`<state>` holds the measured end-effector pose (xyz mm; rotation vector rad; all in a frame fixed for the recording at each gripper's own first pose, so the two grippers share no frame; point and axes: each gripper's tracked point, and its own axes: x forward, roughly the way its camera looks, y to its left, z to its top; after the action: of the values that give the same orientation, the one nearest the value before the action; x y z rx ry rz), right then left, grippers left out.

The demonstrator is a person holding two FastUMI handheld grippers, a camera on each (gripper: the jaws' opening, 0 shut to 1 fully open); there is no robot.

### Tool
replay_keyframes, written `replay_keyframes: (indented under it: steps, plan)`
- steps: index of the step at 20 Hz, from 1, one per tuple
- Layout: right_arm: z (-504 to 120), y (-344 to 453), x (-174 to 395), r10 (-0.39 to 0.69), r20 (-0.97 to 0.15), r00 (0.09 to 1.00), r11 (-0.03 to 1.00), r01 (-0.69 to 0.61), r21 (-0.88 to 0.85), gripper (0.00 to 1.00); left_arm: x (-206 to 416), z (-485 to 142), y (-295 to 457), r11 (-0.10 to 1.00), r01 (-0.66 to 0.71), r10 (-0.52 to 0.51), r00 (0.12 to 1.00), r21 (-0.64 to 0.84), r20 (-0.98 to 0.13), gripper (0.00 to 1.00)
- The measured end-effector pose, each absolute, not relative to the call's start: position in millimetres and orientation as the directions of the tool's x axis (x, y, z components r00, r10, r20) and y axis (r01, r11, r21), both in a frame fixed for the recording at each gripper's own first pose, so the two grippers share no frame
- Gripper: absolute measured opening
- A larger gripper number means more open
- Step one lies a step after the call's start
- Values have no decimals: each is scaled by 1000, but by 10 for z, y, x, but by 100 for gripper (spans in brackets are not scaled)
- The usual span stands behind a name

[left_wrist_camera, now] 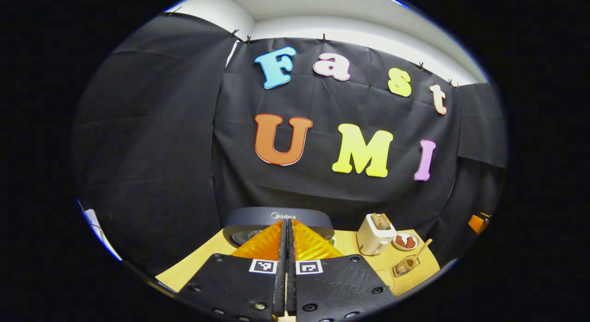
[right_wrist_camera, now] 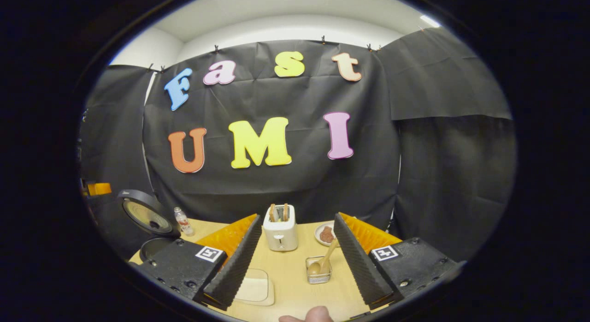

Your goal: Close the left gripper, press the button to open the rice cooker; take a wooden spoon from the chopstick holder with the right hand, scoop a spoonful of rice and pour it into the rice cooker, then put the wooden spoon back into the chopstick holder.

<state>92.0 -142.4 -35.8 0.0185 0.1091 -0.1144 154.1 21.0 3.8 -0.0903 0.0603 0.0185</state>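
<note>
Pressed flat together, the two fingers of the left claw (left_wrist_camera: 286,229) run up the bottom of the left gripper view with nothing between them. Their tips point at the rice cooker (left_wrist_camera: 279,222), which stands just beyond them at the back of the desk (left_wrist_camera: 193,269); its lid stands raised against the booth's black cloth, and the fingers hide most of the body. To the right, well apart from the claw, a white toaster (left_wrist_camera: 375,234) holds slices of bread. Just beside it sits a small plate (left_wrist_camera: 406,241) with brownish pieces on it, and nearer the desk's edge the chopstick holder (left_wrist_camera: 405,265) has the wooden spoon (left_wrist_camera: 420,252) leaning out of it.

Spread wide in the right gripper view, the right claw (right_wrist_camera: 295,229) holds nothing and hovers above the desk (right_wrist_camera: 295,285). Between its fingers lie the chopstick holder (right_wrist_camera: 318,270), with the wooden spoon (right_wrist_camera: 325,262) resting in it, bowl down and handle tilted toward the right finger. A pale shallow tray (right_wrist_camera: 254,287) lies beside the left finger. Farther back the toaster (right_wrist_camera: 280,229) stands upright, the small plate (right_wrist_camera: 325,233) to its right. Off to the left the rice cooker (right_wrist_camera: 152,229) stands open, lid tilted up, with a small bottle (right_wrist_camera: 184,221) next to it. A fingertip (right_wrist_camera: 313,315) shows at the bottom edge.
</note>
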Motion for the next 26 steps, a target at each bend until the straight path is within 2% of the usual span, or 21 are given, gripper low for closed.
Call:
replay_keyframes:
  steps: [1, 2, 8, 9, 10, 26]
  plan:
    - [-401, -1451, 929, -109, -114, 987, 994, 111, 11, 100, 1504, 78, 138, 996, -5, 1, 999, -89, -41, 1]
    - [-426, -1490, 937, -110, -119, 987, 994, 112, 6, 100, 1471, 109, 95, 996, 5, -7, 1000, -85, -27, 5]
    - [-632, -1633, 1054, -95, -150, 984, 995, 94, -19, 100, 1333, 150, 34, 998, -18, 17, 1000, -59, -11, 100]
    - [-705, -1661, 1095, -92, -156, 983, 996, 90, -24, 100, 1315, 151, 54, 998, -31, 30, 999, -51, -10, 86]
    - [-779, -1697, 1140, -88, -165, 982, 996, 85, -29, 100, 1321, 166, 38, 998, -33, 33, 999, -45, -5, 94]
    - [-2247, -2456, 2327, -63, -431, 900, 992, 104, 72, 100, 1541, 71, -217, 993, -114, 114, 993, 40, -1, 94]
